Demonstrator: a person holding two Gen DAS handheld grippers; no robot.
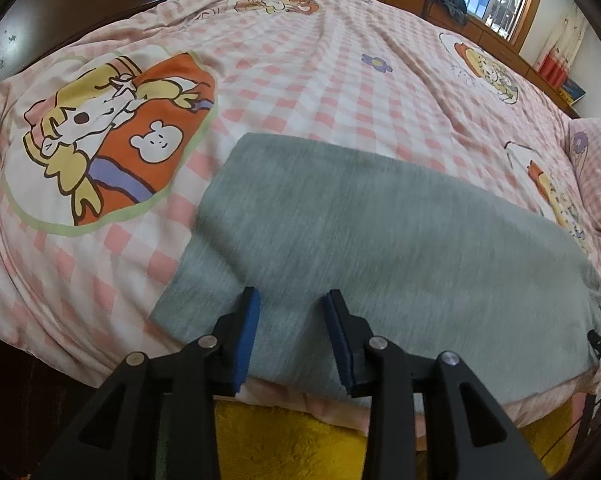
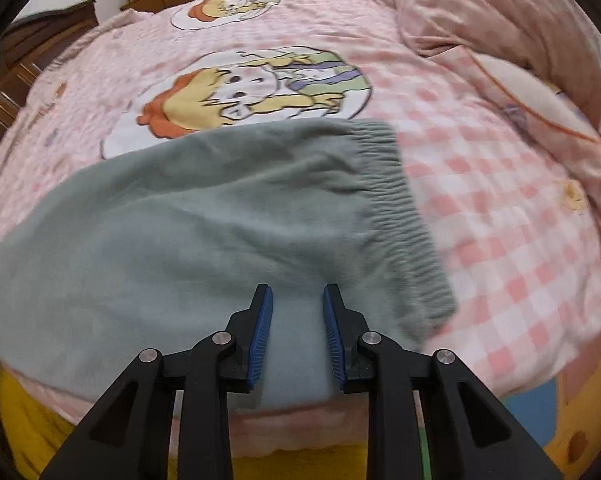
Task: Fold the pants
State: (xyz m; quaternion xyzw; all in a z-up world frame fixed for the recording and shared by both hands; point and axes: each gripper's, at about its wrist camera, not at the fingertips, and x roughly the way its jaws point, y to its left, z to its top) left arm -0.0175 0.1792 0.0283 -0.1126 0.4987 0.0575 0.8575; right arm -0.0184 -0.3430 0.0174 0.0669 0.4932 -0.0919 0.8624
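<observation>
Pink checked bed (image 1: 320,80) carries the grey pants (image 1: 380,240) flat near its front edge, elastic waistband (image 2: 404,208) on the right. Left gripper (image 1: 292,300) and right gripper (image 2: 297,294) hover above the near hem, jaws wide, holding nothing. Risk: pinching only the top layer, so the fold skews.

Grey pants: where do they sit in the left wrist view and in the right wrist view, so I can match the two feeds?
Left wrist: grey pants fill the lower centre and right, under the open left gripper.
Right wrist: grey pants span left and centre, elastic waistband at right, beyond the open right gripper.
Shared landmark: pink checked bedspread.
</observation>
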